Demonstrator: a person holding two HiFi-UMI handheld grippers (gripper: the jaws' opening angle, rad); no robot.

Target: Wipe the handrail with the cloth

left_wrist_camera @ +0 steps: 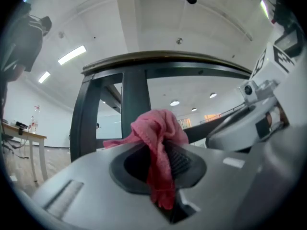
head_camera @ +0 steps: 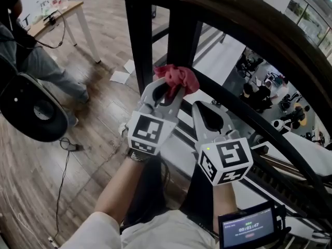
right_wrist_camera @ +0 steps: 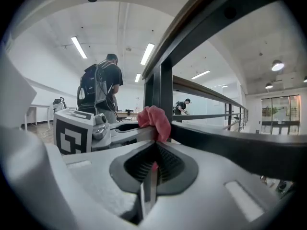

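Your right hand-held gripper is pressed together, empty. Your left hand-held gripper pinches the bunched cloth beside the post, below the handrail. Lift it, press the cloth flat, and wipe along the rail.

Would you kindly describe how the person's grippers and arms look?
The left gripper and right gripper are light grey plastic with black ribbed pads, each carrying a white cube with black square markers. The left sleeve is cream; a black screen sits by the right wrist.
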